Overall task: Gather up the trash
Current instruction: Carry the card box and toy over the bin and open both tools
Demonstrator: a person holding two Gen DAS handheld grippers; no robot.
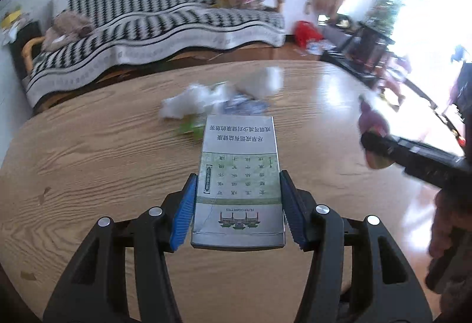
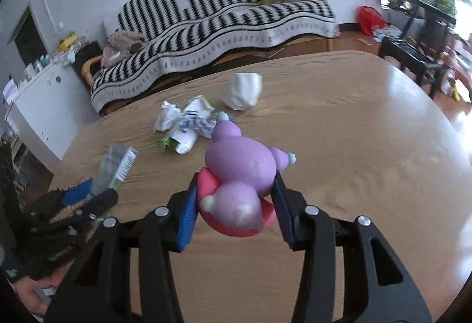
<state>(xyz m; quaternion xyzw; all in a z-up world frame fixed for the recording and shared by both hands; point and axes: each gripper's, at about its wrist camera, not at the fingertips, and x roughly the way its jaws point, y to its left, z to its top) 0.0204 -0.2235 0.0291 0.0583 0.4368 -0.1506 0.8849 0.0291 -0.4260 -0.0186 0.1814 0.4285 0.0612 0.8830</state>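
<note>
Your left gripper sits at the bottom middle of the left wrist view. Its blue pads press on both long sides of a cigarette box, about half way open, so you have hold of the box. The box points up the frame, away from you, above the wooden table.

Your right gripper sits at the bottom middle of the right wrist view. Its jaws are part way open and squeeze a purple and pink toy from both sides. In the left wrist view, that gripper and the toy show as a blur at the right edge.

Past the box, near the middle of the table, lies the trash: crumpled white paper, a torn blue and white wrapper touching it, and a green scrap just beside them. A white crushed cup lies on its side a little farther back.

Behind the table, across the top of both frames, is a sofa with a black and white striped cover. A red bag sits on the floor at the upper right.
</note>
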